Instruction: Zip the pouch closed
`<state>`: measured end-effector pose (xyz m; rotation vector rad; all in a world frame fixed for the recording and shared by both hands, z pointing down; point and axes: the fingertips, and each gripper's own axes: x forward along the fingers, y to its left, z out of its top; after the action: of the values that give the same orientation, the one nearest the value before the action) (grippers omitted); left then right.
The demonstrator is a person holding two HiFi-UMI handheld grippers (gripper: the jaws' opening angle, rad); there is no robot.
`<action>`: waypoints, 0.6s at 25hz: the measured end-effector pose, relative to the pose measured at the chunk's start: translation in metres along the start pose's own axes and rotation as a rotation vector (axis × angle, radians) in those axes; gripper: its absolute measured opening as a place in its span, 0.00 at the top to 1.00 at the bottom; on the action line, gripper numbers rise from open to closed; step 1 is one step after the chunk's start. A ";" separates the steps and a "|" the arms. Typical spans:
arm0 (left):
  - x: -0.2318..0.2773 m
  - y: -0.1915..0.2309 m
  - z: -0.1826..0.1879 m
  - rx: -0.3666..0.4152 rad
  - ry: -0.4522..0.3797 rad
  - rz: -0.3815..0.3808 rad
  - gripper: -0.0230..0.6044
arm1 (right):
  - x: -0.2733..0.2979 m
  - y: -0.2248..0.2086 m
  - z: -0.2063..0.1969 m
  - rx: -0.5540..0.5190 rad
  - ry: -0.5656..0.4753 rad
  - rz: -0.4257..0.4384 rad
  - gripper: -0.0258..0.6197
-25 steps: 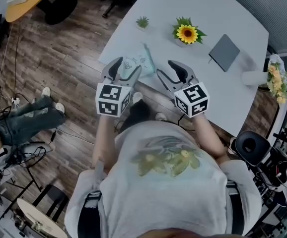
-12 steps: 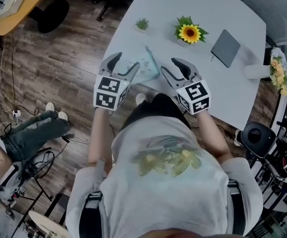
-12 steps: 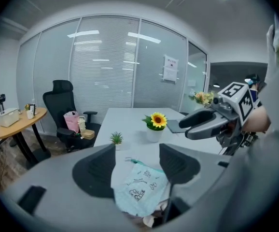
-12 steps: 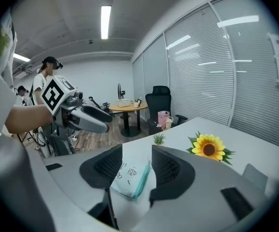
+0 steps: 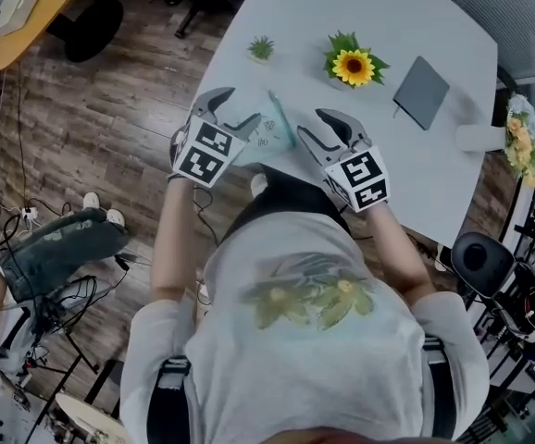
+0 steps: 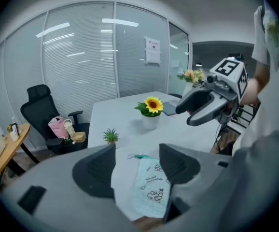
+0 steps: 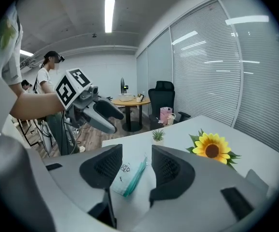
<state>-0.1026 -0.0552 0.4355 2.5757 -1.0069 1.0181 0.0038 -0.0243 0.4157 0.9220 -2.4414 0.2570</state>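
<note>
Head view, looking steeply down: white table [image 5: 406, 26] fills the upper middle, with a person [image 5: 304, 340] in a pale T-shirt at its near edge and a gripper in each hand.

- Left gripper [image 5: 232, 111]: well to the near-left of the sunflower [image 5: 351, 63], jaws spread apart, nothing clamped.
- Right gripper [image 5: 309, 126]: just nearer than the sunflower, jaws also parted, empty.
- Pouch [image 5: 269, 129]: pale, printed, flat on the table on the near-left side of the sunflower, between the two grippers at the table's edge.
- Dark notebook [image 5: 421, 91]: right of the sunflower.
- Small green plant [image 5: 261, 48]: left of the sunflower.

Left gripper view only:
- The pouch shows face-on in the gap between the open jaws, cartoon print readable as shapes.
- A teal zipper pull [image 6: 138, 155] lies at the end toward the sunflower.
- A black office chair [image 6: 43, 110] with a pink bag [image 6: 58, 128] stands far left of the sunflower. The head view shows neither.

Right gripper view only:
- The pouch is seen nearly edge-on, its teal zipper edge [image 7: 135, 173] on the side toward the sunflower.
- Two people [image 7: 48, 76] stand in the background.
- A round wooden table [image 7: 130, 100] stands beyond the plant.

Against a second ago: the left gripper's jaws then covered much of the pouch. Now it sits a little further up the table edge and more of the pouch shows. The right gripper has barely shifted.
</note>
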 end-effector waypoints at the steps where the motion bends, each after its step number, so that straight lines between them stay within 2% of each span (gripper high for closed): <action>1: 0.007 0.001 -0.002 0.011 0.021 -0.014 0.51 | 0.004 -0.003 -0.003 -0.004 0.013 0.005 0.65; 5: 0.035 0.009 -0.008 0.044 0.083 -0.066 0.51 | 0.023 -0.008 -0.010 -0.040 0.064 0.047 0.65; 10: 0.072 0.015 -0.019 0.127 0.165 -0.129 0.51 | 0.045 -0.018 -0.024 -0.045 0.111 0.080 0.65; 15: 0.106 0.016 -0.039 0.147 0.230 -0.186 0.52 | 0.069 -0.028 -0.037 -0.037 0.150 0.101 0.65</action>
<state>-0.0773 -0.1067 0.5340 2.5300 -0.6453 1.3420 -0.0065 -0.0711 0.4835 0.7372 -2.3488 0.3044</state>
